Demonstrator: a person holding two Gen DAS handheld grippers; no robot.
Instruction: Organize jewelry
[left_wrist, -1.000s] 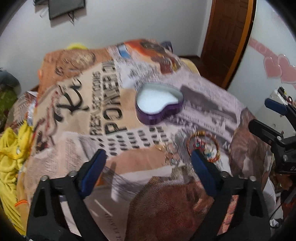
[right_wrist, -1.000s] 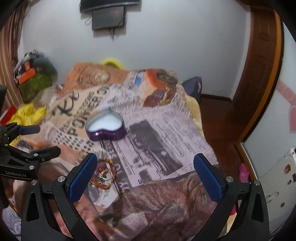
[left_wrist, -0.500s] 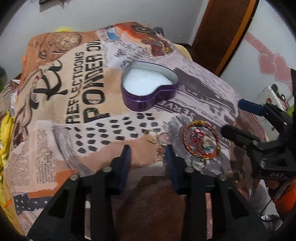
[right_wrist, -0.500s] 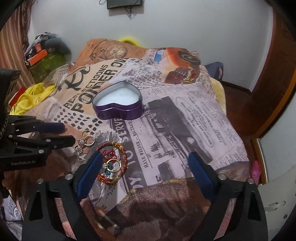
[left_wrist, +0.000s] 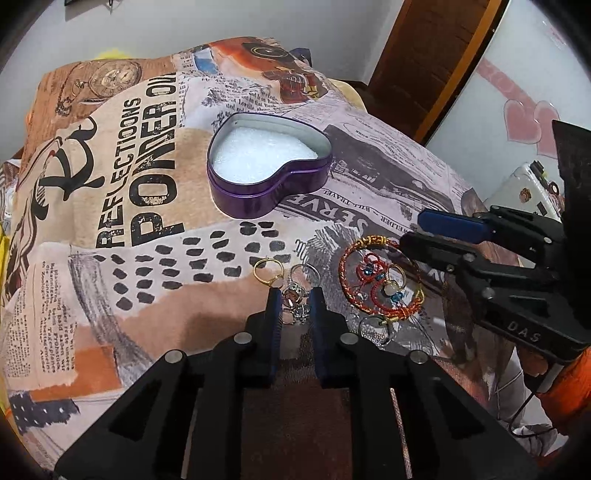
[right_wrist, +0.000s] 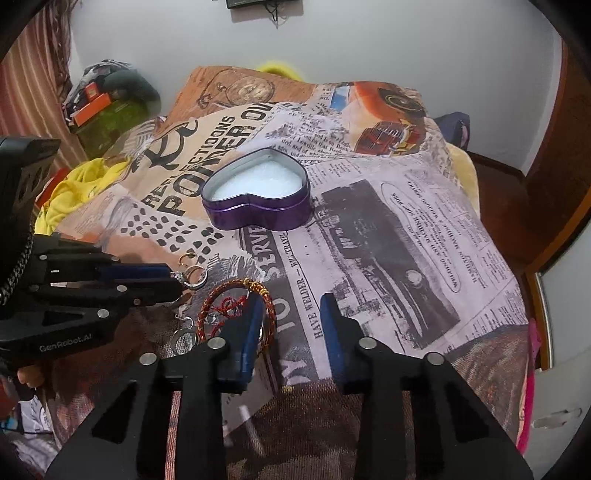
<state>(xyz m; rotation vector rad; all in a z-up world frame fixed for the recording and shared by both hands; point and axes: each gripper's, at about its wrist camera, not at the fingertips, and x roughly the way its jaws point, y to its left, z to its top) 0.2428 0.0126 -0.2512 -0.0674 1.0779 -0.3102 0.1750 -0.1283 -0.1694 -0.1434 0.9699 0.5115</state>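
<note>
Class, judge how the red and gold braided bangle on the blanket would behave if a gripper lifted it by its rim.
The bangle probably keeps its hoop shape, since its braided rim looks stiff. Its thin build suggests lightness. The beaded charm inside would likely dangle and swing.

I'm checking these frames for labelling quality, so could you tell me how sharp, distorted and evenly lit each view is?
Left wrist view: strong fisheye bending with dark corners; the ring cluster between the left tongs is sharp, and the heart tin has a soft sheen on its wall. Right wrist view: same barrel distortion; the red bracelet is partly hidden by the right tongs, with diffuse light and faint shadows.
</note>
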